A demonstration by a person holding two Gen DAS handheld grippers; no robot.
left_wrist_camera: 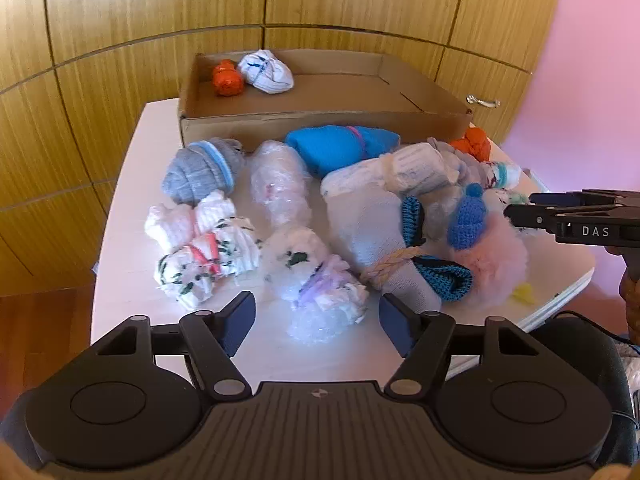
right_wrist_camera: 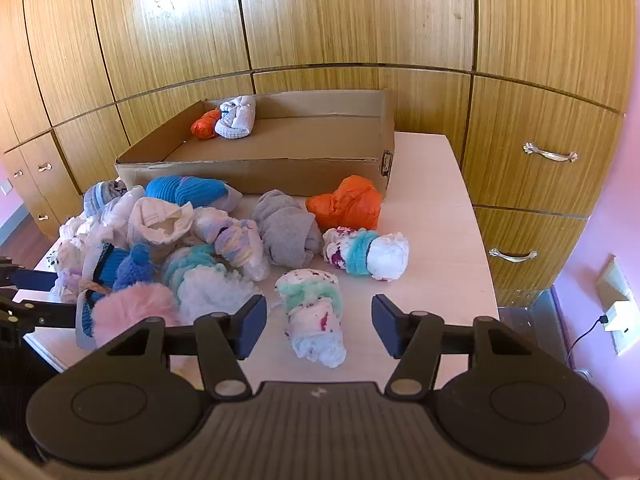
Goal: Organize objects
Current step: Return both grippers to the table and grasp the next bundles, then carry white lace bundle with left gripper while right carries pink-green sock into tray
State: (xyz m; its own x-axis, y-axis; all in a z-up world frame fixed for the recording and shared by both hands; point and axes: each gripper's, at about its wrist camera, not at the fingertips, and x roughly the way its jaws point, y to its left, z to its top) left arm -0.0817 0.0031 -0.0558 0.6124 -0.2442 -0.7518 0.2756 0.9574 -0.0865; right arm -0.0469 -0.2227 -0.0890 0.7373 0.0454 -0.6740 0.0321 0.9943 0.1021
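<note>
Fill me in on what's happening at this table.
A person with a gripper in each hand is sorting rolled sock bundles into a cardboard box. Two are already inside: an orange bundle and a white bundle. The rest still lie on the table. The left gripper has its jaws either side of a plastic-wrapped bundle, the right gripper either side of a white and mint bundle. Neither pair of pads is pressing yet.

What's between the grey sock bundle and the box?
In the right wrist view, only bare table lies between the grey sock bundle and the cardboard box.
</note>
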